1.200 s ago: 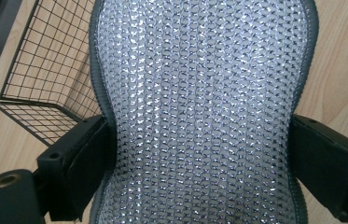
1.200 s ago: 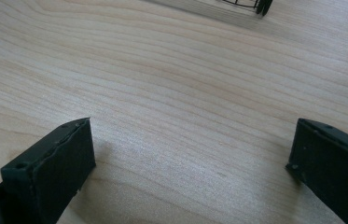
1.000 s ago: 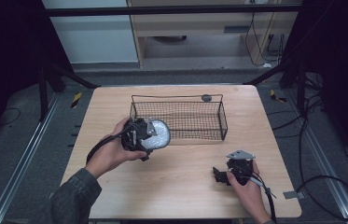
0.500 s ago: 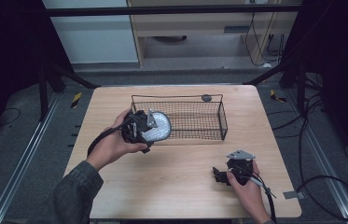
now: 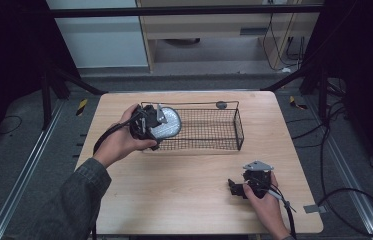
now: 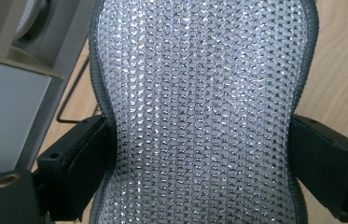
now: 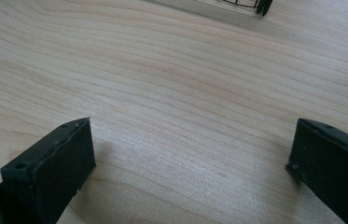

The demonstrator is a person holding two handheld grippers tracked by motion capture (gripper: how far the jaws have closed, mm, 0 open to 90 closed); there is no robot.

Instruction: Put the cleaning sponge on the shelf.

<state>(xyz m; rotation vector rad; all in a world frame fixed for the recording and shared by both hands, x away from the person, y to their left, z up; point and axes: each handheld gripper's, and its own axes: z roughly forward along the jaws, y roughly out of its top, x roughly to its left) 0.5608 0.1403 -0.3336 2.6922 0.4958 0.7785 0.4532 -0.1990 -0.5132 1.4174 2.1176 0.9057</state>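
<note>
A: Item one?

B: Silver mesh scouring pad (image 5: 168,123), round, glittering weave. Pinched at its waist between the jaws of my left gripper (image 5: 150,125), held at the left end of the black wire basket (image 5: 238,131), about at rim height.

A: Grip condition?

B: Clenched; in the left gripper view the scouring pad (image 6: 199,107) bulges above and below the jaws. It is soft, so I judge a light squeeze suffices.

A: Handling note?

B: Carry it past the basket's rim before lowering, then let go low so it settles flat on the wire floor.

A: Item two?

B: Right gripper (image 5: 238,188), released, jaws wide apart and holding nothing, resting low over the wooden table (image 5: 184,200) near its front right corner, well apart from the basket.
</note>
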